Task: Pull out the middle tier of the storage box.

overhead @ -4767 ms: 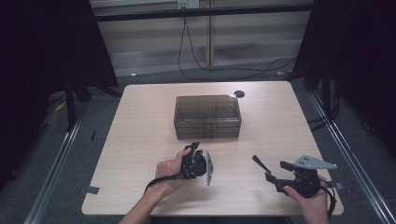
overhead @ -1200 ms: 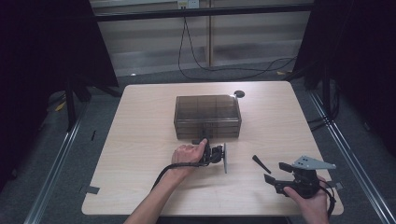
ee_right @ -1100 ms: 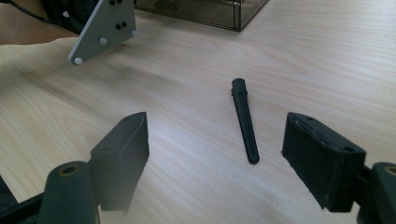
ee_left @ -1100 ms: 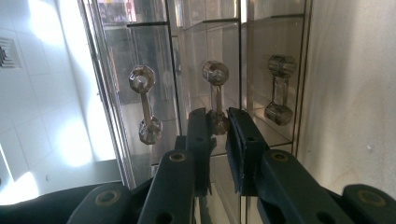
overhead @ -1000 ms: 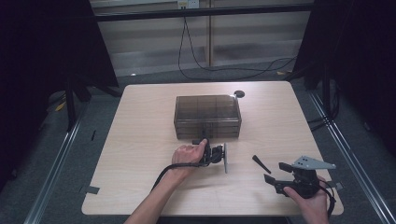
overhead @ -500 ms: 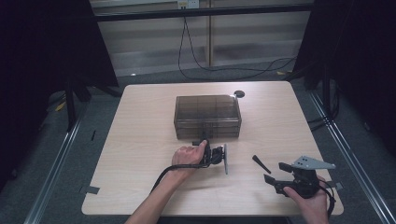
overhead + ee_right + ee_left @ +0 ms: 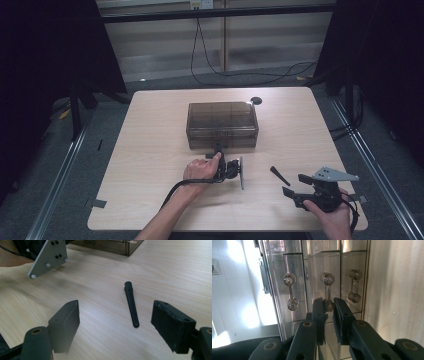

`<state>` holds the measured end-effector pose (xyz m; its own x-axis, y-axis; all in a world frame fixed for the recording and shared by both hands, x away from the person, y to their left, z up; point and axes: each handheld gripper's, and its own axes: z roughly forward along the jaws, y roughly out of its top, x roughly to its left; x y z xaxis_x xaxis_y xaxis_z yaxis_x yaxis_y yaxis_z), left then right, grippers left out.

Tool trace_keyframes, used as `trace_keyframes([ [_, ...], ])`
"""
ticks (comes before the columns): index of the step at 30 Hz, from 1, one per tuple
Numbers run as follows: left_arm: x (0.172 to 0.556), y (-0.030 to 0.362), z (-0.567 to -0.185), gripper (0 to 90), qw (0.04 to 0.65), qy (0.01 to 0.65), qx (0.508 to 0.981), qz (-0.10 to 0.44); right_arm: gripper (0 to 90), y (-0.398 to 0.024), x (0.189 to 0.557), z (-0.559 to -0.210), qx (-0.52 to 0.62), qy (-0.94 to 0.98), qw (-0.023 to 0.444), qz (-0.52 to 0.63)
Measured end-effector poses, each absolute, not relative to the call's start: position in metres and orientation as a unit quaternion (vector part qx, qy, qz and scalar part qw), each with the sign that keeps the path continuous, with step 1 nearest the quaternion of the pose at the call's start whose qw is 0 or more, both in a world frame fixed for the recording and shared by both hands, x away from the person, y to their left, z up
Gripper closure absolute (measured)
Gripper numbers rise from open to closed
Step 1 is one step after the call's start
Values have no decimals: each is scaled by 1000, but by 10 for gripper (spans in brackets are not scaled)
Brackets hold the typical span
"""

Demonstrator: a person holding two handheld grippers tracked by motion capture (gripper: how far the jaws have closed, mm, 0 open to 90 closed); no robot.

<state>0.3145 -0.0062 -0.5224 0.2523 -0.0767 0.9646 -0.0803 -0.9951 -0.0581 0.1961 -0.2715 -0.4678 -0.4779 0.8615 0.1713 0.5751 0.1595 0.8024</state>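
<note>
A smoky see-through box (image 7: 222,124) with small drawers stands in the middle of the table. My left gripper (image 7: 218,149) reaches to its front face. In the left gripper view the box front (image 7: 294,270) carries three dumbbell-shaped handles, and my left gripper (image 7: 328,307) is shut on the middle handle (image 7: 327,280). A black tapered stick (image 7: 276,175) lies on the table to the right. My right gripper (image 7: 292,184) rests near the front right edge, open, with the stick (image 7: 131,307) lying on the wood ahead of the gap between its jaws (image 7: 116,307).
The wooden table (image 7: 150,150) has a small black round disc (image 7: 256,100) behind the box. The left gripper's grey plate (image 7: 48,257) stands left of the stick. Cables trail over the floor behind the table.
Since the oldest frame my left gripper has moved from the table's front middle up to the box front. Over the last second nothing has visibly moved.
</note>
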Motion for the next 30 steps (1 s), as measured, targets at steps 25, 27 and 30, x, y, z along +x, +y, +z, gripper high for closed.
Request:
trace_keyframes([
  [25, 301, -3, -523, 807, 8, -54, 789, 612, 227, -270, 197, -468, 484, 744, 162, 431],
  [27, 300, -2, -523, 807, 12, -53, 789, 612, 227, -270, 197, -468, 484, 745, 162, 430],
  [30, 298, -3, -523, 807, 8, -56, 789, 612, 227, -270, 197, -468, 484, 745, 162, 430],
])
